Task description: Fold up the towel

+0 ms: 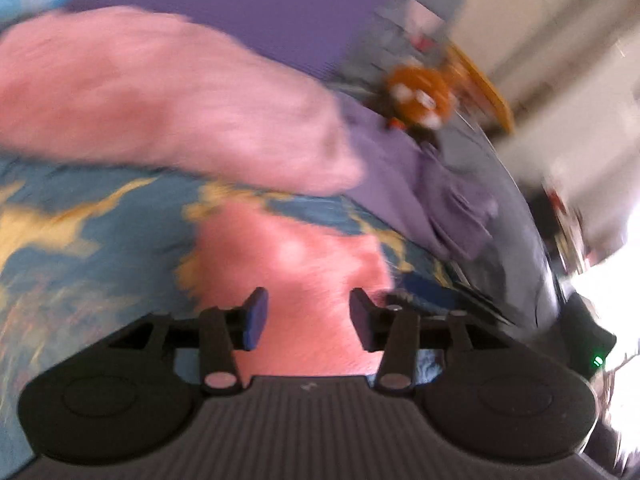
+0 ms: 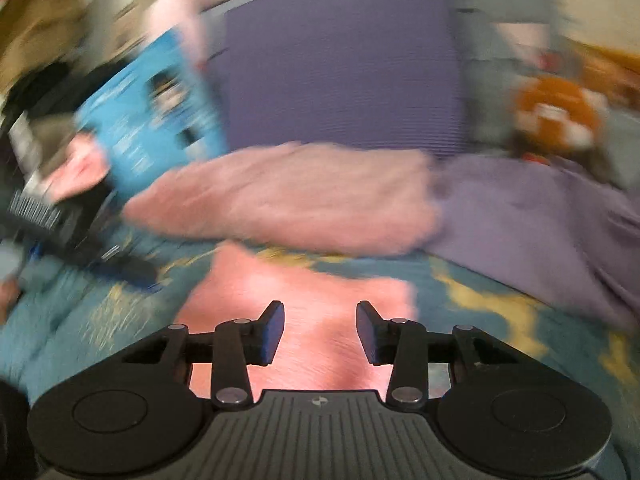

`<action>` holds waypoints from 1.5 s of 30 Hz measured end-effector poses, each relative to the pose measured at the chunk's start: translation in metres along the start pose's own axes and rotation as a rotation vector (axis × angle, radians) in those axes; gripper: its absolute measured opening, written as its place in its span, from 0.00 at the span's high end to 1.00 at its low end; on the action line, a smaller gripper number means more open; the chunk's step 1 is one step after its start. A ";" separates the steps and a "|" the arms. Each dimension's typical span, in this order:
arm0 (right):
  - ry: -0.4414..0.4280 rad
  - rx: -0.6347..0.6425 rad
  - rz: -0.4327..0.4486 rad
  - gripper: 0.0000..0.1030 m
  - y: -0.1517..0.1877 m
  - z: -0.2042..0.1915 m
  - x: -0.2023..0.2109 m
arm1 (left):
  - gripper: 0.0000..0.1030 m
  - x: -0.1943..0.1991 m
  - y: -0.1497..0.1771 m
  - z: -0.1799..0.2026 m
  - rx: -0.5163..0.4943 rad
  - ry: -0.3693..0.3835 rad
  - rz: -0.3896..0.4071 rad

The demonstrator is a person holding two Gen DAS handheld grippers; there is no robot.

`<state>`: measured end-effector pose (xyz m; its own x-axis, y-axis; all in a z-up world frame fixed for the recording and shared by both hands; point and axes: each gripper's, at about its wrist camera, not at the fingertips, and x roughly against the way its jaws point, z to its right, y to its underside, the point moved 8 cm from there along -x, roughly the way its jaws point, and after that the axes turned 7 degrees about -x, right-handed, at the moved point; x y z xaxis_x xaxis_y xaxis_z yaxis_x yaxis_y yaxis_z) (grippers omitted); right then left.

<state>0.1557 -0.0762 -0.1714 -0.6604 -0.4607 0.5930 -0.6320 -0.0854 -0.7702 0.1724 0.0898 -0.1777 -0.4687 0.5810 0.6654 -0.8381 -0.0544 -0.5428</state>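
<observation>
A small pink towel (image 1: 298, 280) lies flat on a blue and yellow bedspread (image 1: 72, 232), folded into a rough rectangle. In the right wrist view the same towel (image 2: 312, 300) sits just below and ahead of my fingers. My left gripper (image 1: 308, 314) is open above the towel's near edge, with nothing between its fingers. My right gripper (image 2: 320, 330) is open too, over the towel's near part. Both views are blurred by motion.
A fluffy pale pink cushion (image 2: 288, 196) lies beyond the towel, with a crumpled purple cloth (image 2: 540, 220) to its right. An orange soft toy (image 2: 556, 116) and a purple pillow (image 2: 344, 76) sit behind. A blue box (image 2: 152, 112) and dark objects are at the left.
</observation>
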 end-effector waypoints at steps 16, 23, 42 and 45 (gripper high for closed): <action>0.246 -0.070 -0.003 0.60 -0.012 0.062 -0.050 | 0.36 -0.037 -0.021 -0.069 0.003 -0.354 -0.062; 0.085 0.118 -0.002 0.57 -0.005 0.004 -0.050 | 0.36 -0.019 -0.017 -0.012 -0.094 -0.141 0.030; 0.104 0.282 -0.007 0.49 0.058 -0.020 -0.001 | 0.19 -0.036 0.030 0.032 -0.413 -0.246 -0.075; 0.111 0.228 -0.062 0.48 0.070 -0.007 -0.007 | 0.12 -0.049 0.043 0.005 -0.405 -0.323 -0.137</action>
<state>0.1131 -0.0727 -0.2280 -0.6716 -0.3498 0.6532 -0.5733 -0.3132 -0.7572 0.1578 0.0550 -0.2312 -0.4782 0.2775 0.8332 -0.7526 0.3596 -0.5517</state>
